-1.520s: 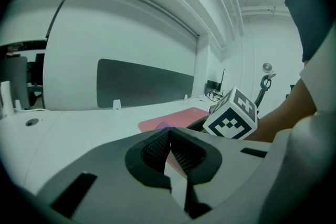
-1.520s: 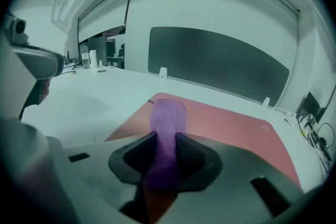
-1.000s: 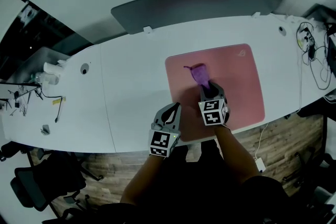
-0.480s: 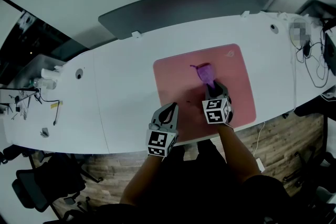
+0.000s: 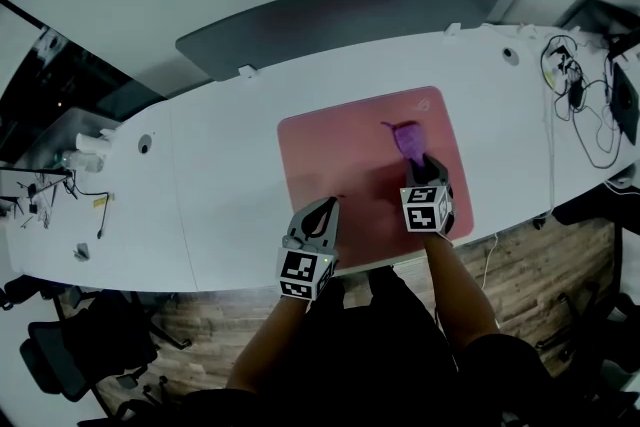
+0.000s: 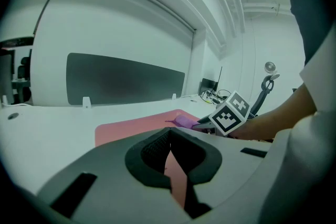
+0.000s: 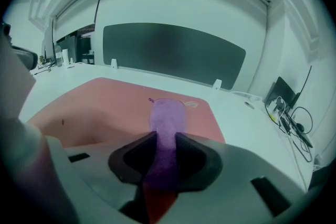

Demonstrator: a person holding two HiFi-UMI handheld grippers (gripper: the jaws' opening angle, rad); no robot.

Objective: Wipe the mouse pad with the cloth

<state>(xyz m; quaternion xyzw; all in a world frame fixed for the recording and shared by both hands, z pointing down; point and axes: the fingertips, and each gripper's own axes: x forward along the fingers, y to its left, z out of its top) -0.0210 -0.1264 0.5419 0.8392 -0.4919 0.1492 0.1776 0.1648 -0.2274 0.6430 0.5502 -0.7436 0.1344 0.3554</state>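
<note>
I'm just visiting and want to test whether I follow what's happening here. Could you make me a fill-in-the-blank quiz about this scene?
1. The right gripper is clamped on a cloth whose colour is ___.
2. The cloth's free end lies on a mouse pad whose colour is ___.
3. The left gripper, its jaws together, holds ___.

Missing words: purple; pink; nothing

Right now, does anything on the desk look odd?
Nothing spilled or damaged. The purple cloth is bunched into a narrow strip in the right gripper, covering little of the pink rectangular mouse pad. A small dark speck marks the pad's left part.
</note>
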